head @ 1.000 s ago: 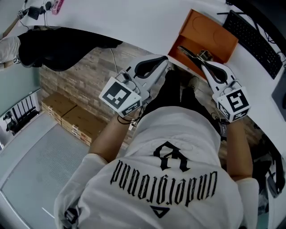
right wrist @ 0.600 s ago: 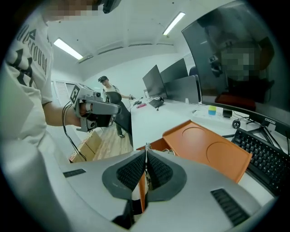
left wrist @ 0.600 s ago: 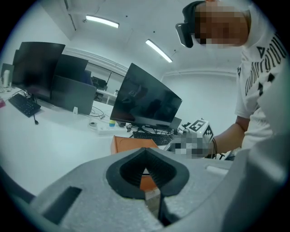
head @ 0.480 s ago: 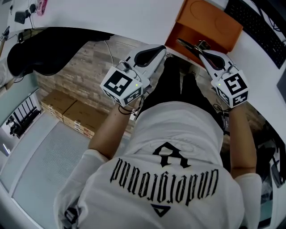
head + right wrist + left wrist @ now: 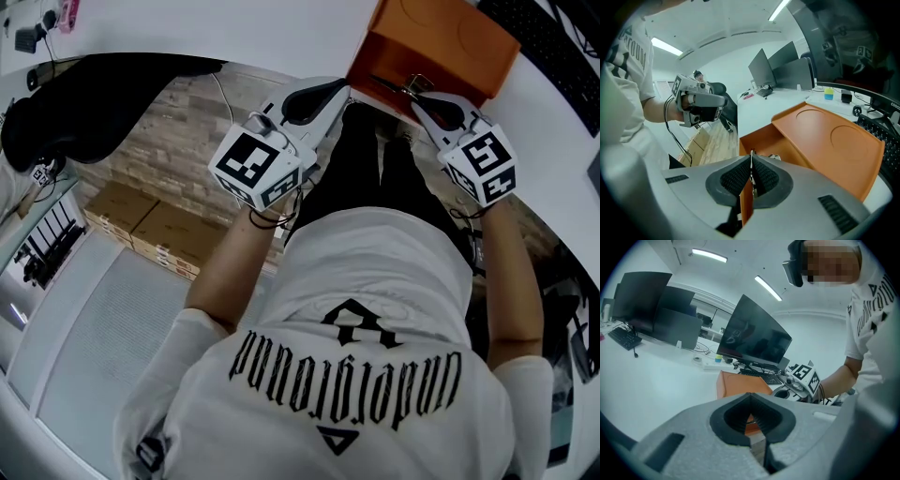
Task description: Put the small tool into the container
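The orange container (image 5: 441, 42) is sitting at twelve o'clock on the white desk (image 5: 234, 28), with its open compartment facing the person. The right gripper (image 5: 419, 103) is pinching the small tool (image 5: 392, 86), a thin metal piece, over that compartment. The left gripper (image 5: 342, 87), at nine o'clock of the tool, is hanging with its jaws closed on nothing. Only the left gripper view is showing a monitor (image 5: 754, 341) beyond the container.
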Demonstrator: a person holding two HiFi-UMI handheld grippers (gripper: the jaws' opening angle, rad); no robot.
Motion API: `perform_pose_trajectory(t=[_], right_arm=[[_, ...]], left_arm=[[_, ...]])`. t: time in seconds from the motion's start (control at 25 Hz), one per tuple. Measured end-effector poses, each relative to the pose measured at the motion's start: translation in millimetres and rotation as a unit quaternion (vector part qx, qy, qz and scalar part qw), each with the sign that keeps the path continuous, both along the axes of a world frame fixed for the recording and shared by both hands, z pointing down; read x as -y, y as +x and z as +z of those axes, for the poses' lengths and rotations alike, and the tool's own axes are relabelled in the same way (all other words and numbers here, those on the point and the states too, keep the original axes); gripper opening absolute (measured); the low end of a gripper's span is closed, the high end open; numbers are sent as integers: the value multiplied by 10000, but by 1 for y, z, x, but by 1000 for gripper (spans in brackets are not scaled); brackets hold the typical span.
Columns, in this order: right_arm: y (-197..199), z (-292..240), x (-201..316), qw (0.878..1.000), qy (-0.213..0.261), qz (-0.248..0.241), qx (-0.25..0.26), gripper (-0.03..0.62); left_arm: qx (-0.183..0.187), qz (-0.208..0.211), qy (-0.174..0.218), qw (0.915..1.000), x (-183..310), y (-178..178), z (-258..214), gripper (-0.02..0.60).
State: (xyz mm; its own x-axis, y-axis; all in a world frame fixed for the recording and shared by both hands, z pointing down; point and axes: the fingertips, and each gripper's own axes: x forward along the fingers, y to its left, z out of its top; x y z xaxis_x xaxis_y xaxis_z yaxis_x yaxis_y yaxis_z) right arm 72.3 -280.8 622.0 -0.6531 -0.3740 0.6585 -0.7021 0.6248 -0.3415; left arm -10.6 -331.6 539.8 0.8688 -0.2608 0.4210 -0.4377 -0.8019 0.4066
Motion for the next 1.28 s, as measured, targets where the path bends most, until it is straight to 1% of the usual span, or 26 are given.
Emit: perform_pose_trajectory(t=[0.24, 0.68, 0.92, 1.28], right_arm=[[-2, 13, -2, 9998, -164, -118, -75, 21], [5, 26, 0, 9992, -376, -82, -134, 23], [9, 32, 2, 9985, -508, 18, -216, 23], [13, 40, 15, 9960, -716, 427, -331, 25]], left_arm=[[-1, 58, -83, 9999, 2, -2, 6, 14], [13, 14, -168, 9999, 9, 0, 14, 14], [33, 19, -201, 9998, 10, 2, 16, 14], [37, 12, -277, 9996, 13, 1, 20, 14]])
